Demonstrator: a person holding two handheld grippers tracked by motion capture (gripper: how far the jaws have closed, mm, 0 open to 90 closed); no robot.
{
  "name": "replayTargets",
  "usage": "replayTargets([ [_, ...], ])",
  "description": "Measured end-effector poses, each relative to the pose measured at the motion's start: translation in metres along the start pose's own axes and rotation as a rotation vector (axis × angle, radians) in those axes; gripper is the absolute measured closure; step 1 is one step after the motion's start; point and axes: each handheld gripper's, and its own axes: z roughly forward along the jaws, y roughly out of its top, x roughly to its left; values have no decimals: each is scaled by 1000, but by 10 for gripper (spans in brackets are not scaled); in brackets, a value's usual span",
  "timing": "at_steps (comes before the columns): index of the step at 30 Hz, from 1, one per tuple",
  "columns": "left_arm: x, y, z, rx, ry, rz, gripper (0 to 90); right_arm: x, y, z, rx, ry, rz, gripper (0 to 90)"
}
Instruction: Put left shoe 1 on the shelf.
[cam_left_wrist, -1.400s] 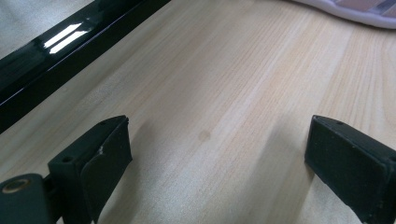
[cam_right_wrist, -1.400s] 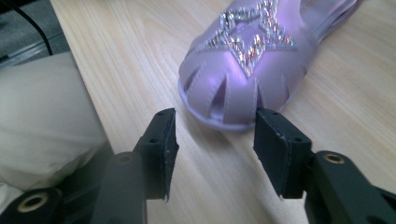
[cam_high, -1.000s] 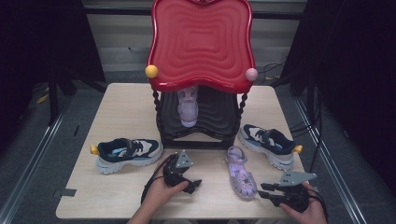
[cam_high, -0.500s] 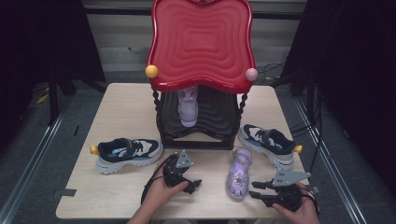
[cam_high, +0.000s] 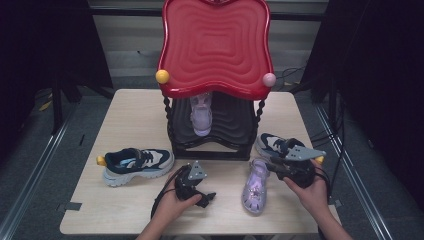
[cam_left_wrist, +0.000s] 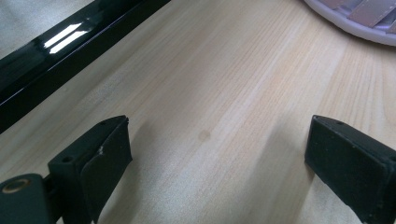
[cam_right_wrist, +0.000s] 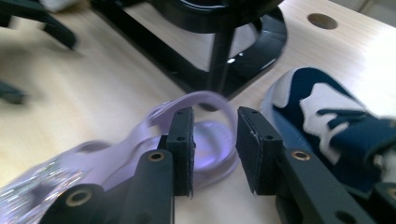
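Straddling the heel strap of the lilac sandal (cam_right_wrist: 205, 135), the right gripper (cam_right_wrist: 215, 149) is held part-closed, its jaws having just narrowed without visibly pinching, so the strap can be caught for lifting. Just beyond, a navy sneaker (cam_right_wrist: 327, 126) and the shoe rack (cam_high: 215, 145) are seen. Farther off, the left gripper (cam_left_wrist: 217, 154) is rested spread on the table (cam_left_wrist: 224, 84).

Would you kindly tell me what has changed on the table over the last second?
The right hand-held gripper moved up the table to the heel end of the purple sandal; its jaws have just been closing, with the heel strap between them, though a firm grip is unclear. The sandal swung, toe toward the left. The left hand-held gripper, both sneakers and the sandal on the rack stayed put.
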Motion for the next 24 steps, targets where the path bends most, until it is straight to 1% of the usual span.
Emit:
replayTargets([
  [1, 0, 0, 0, 0, 0, -1, 65, -1, 2, 5, 12, -7, -6, 666],
  [2, 0, 0, 0, 0, 0, -1, 65, -1, 2, 5, 12, -7, -6, 666],
  [4, 0, 0, 0, 0, 0, 0, 65, -5, 5, 17, 27, -22, 8, 666],
  [5, 0, 0, 0, 0, 0, 0, 65, -5, 5, 17, 27, -22, 8, 666],
  [6, 0, 0, 0, 0, 0, 0, 65, -6, 5, 22, 42, -26, 11, 666],
  [7, 0, 0, 0, 0, 0, 0, 65, -7, 4, 25, 54, -18, 18, 668],
  [8, 0, 0, 0, 0, 0, 0, 65, -7, 3, 27, 72, -25, 14, 669],
  [9, 0, 0, 0, 0, 0, 0, 65, -7, 3, 27, 72, -25, 14, 669],
  [10, 0, 0, 0, 0, -3, 0, 65, -7, -1, 28, 80, -22, 21, 680],
  [11, 0, 0, 0, 0, -3, 0, 65, -7, -1, 28, 80, -22, 21, 680],
  [12, 0, 0, 0, 0, -3, 1, 65, -8, -5, 27, 76, -25, 28, 687],
  [13, 0, 0, 0, 0, -3, 0, 65, -8, -7, 26, 80, -20, 27, 709],
  [15, 0, 0, 0, 0, -3, 0, 65, -8, -8, 25, 80, -17, 28, 717],
  [16, 0, 0, 0, 0, -3, 0, 65, -8, -12, 21, 76, -14, 33, 723],
  [21, 0, 0, 0, 0, -3, 0, 65, -9, -17, 11, 71, -15, 48, 716],
  [24, 0, 0, 0, -1, 1, 0, 65, -8, -22, 3, 70, -26, 52, 711],
])
